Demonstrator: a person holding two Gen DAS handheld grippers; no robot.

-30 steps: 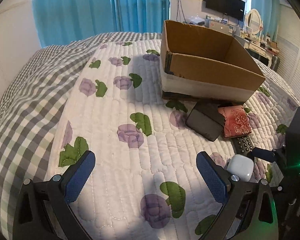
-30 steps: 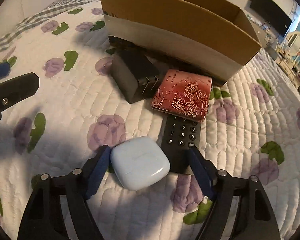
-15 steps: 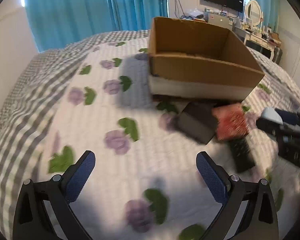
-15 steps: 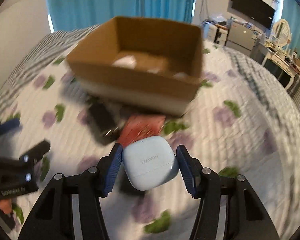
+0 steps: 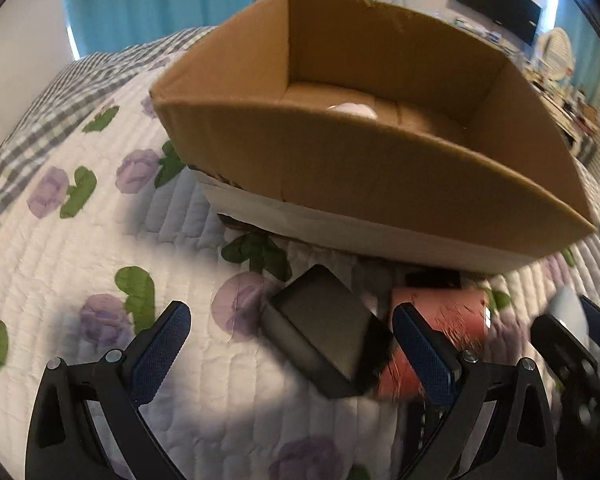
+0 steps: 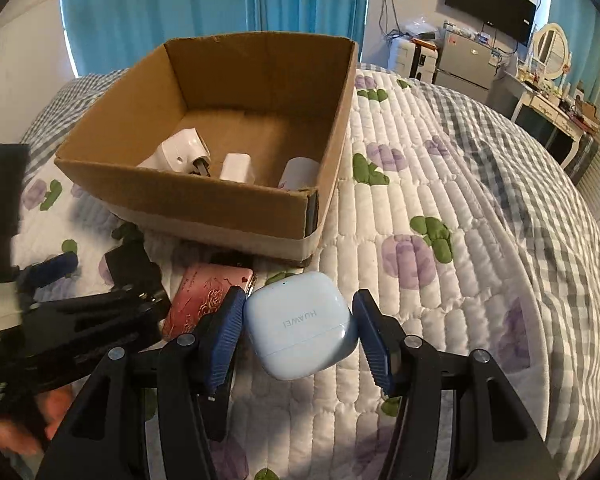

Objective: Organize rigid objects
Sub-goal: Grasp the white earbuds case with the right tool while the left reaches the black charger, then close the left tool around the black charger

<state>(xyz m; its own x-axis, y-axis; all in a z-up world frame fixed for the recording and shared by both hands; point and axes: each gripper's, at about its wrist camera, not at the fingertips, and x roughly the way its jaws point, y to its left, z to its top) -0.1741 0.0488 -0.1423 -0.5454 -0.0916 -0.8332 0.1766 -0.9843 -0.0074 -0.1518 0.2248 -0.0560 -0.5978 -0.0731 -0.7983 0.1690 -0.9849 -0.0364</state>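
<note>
My right gripper is shut on a pale blue earbud case, held above the quilt near the front right corner of the cardboard box. The box holds white chargers and a white round thing. My left gripper is open and empty, low over the quilt, with a black power adapter between its fingers. A red rose-embossed wallet lies right of the adapter; it also shows in the right wrist view. The box stands just behind them.
The bed carries a white quilt with purple flowers and a grey checked blanket. Blue curtains hang behind. A TV, fridge and dressing table stand at the back right. The remote is mostly hidden.
My right gripper has lifted the earbud case off the quilt and carried it towards the box. My left gripper has moved forward and right, now around the black adapter.
</note>
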